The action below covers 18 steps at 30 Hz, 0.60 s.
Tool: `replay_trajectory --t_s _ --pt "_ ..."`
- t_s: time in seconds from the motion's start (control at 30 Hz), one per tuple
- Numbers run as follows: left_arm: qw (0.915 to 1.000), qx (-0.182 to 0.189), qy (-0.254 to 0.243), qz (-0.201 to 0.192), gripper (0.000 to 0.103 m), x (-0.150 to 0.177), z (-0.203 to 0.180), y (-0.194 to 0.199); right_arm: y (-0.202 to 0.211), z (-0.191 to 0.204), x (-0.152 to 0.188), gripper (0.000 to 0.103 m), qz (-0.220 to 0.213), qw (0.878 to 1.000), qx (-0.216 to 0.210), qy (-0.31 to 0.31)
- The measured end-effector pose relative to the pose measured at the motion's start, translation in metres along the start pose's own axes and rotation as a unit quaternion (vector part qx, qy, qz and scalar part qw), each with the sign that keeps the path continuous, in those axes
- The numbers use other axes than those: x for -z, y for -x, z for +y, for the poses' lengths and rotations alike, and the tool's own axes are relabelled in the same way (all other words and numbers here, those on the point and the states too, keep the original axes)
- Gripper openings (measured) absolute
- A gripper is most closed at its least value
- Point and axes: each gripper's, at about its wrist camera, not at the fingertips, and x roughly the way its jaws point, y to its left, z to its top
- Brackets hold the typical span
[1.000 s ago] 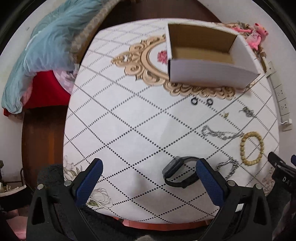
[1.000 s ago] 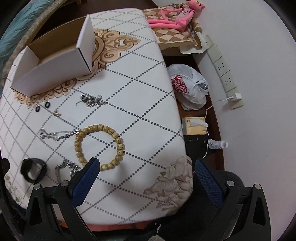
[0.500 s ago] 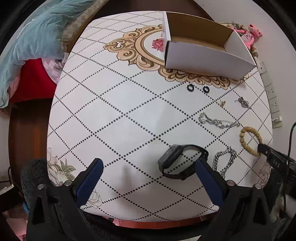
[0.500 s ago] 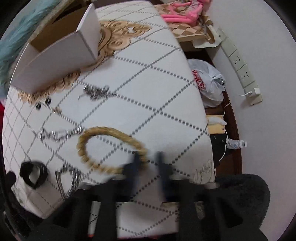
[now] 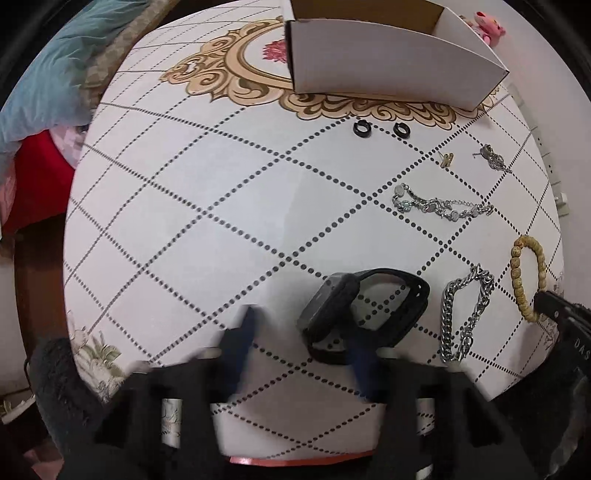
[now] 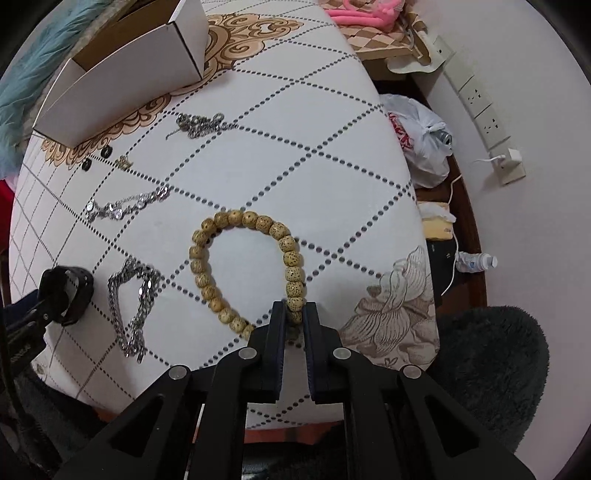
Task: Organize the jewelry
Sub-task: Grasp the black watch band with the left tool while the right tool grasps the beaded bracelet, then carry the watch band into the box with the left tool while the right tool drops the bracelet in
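My right gripper (image 6: 294, 314) is shut on the near side of a wooden bead bracelet (image 6: 236, 221), which lies on the white table (image 6: 295, 155). My left gripper (image 5: 303, 328) is blurred and half closed, its fingers either side of a black smartwatch (image 5: 362, 310) on the table. A heavy silver chain bracelet (image 5: 463, 314) lies between watch and beads. A thin silver bracelet (image 5: 439, 205), a small chain (image 5: 491, 158), a gold earring (image 5: 447, 160) and two black rings (image 5: 360, 127) lie farther off. An open white cardboard box (image 5: 388, 70) stands at the back.
A blue cloth (image 5: 44, 92) and red fabric (image 5: 33, 184) lie off the table's left. To the right are a plastic bag (image 6: 424, 144), a power strip (image 6: 480, 110) and a pink plush toy (image 6: 369, 11). The table edge (image 5: 295, 458) is near.
My right gripper has closed from wide open onto the bead bracelet. My left gripper has moved forward to the watch and its fingers are closing in.
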Motion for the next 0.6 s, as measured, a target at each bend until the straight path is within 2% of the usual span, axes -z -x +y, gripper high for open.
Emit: replay_trajectory --t_s 0.07,0.17,0.43,0.6 --pt "0.9999 0.005 0.005 -0.011 0.019 0.002 0.000 0.000 -0.001 0.001 -0.005 0.011 -0.004 1.000 0.008 0.002" --pt "0.9998 0.006 0.008 -0.018 0.014 0.003 -0.001 0.000 0.000 0.004 -0.008 0.011 -0.008 1.000 0.014 0.005" --pt "0.9991 0.014 0.015 -0.038 0.014 0.007 0.005 0.007 0.000 0.003 -0.008 0.009 -0.018 1.000 0.016 0.008" --pt "0.9980 0.023 0.022 -0.054 0.014 0.009 0.009 0.029 0.015 -0.005 -0.008 0.009 -0.030 0.999 -0.021 -0.014"
